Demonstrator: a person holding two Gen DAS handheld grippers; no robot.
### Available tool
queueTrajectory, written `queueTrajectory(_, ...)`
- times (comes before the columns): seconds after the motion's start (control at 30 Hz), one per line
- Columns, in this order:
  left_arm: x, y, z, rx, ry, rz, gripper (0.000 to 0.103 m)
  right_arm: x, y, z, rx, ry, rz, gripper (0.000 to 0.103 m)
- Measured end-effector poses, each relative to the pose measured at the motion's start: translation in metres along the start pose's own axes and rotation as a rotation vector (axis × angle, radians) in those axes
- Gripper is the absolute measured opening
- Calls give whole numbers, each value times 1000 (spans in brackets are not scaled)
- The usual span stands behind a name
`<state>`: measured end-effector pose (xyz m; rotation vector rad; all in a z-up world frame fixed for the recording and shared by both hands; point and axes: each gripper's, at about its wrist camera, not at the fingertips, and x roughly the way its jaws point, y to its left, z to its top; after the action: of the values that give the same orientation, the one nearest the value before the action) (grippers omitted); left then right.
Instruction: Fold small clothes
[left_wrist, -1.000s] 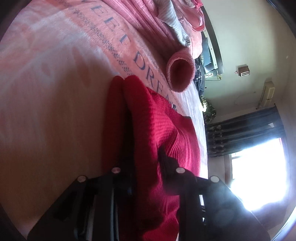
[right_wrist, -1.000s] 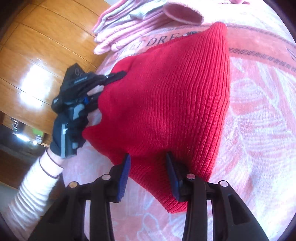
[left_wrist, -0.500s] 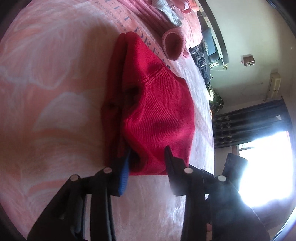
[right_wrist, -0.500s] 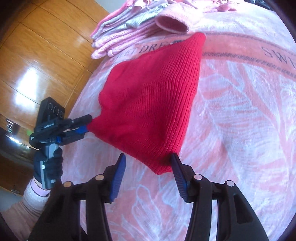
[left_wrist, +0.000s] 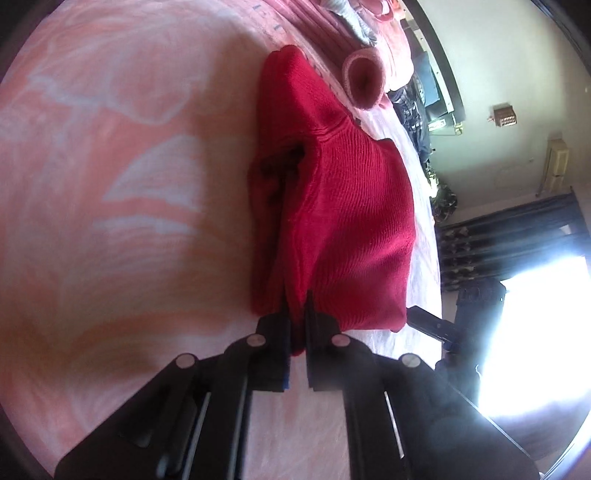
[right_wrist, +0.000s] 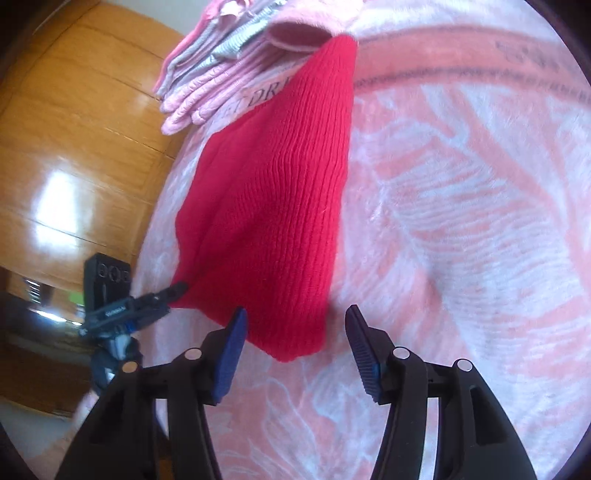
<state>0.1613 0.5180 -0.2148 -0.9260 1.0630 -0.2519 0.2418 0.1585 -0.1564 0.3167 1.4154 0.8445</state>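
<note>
Sweater: a red ribbed knit sweater (right_wrist: 273, 206) lies folded on the pink blanket (right_wrist: 461, 229), its layers stacked at the near edge (left_wrist: 343, 221); its far tip reaches the blanket's lettered band.
Left tongs: the left tongs (left_wrist: 297, 325) are pressed together on the sweater's near edge, a fold of red knit pinched between them (in the right wrist view they reach in from the left and touch the sweater's near left corner (right_wrist: 177, 290)).
Right tongs: the right tongs (right_wrist: 295, 332) are spread wide, blue pads showing, the sweater's near right corner lying between them without touching either pad.
Blanket: pink with a pale leaf pattern, and a darker band with printed letters across its far part.
Pile: a stack of pink and grey striped clothes (right_wrist: 221, 62) sits at the far end of the blanket, just beyond the sweater's tip; a pink cuff (left_wrist: 364, 79) opens toward the camera.
Room: glossy wooden panels (right_wrist: 74, 140) stand to the left of the bed; in the left wrist view, dark curtains (left_wrist: 517, 236) hang beside a bright window (left_wrist: 535, 332).
</note>
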Motion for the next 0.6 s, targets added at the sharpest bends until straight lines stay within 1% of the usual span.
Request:
queueTrajectory(0.03,2,-3,2,8,6,6,5,8,-3,1,21,24,12,55)
queueTrajectory(0.07,4,-8,4,17,9,8,6,11,-3,2,18,34,9,52)
queueTrajectory(0.13,4,-15,7,25,10,8,9,14,2,3,-22,51,-12,25)
queueTrajectory(0.17,3,-17,9,34,6,9,9,12,5,2,-32,51,-18,22)
queueTrajectory(0.23,4,-16,9,40,10,36,9,8,12,-1,-76,53,-62,19)
queueTrajectory(0.27,7,-10,8,30,22,47,8,8,14,-3,-91,60,-94,19)
queueTrajectory(0.3,9,-6,7,24,29,43,6,13,12,-5,-92,76,-119,19)
queueTrajectory(0.4,13,2,10,-1,33,9,6,20,13,-3,-107,107,-138,20)
queueTrajectory(0.43,12,2,11,-8,35,6,6,19,18,0,-130,120,-150,22)
queueTrajectory(0.5,7,-2,13,-16,40,-5,8,18,27,5,-167,131,-160,31)
queueTrajectory(0.53,3,-4,14,-17,39,-11,9,15,29,7,-176,131,-157,39)
queueTrajectory(0.57,-5,-9,17,-7,27,-16,11,8,31,12,-189,124,-150,40)
queueTrajectory(0.6,-12,-14,19,9,6,-19,16,1,33,16,-200,110,-150,41)
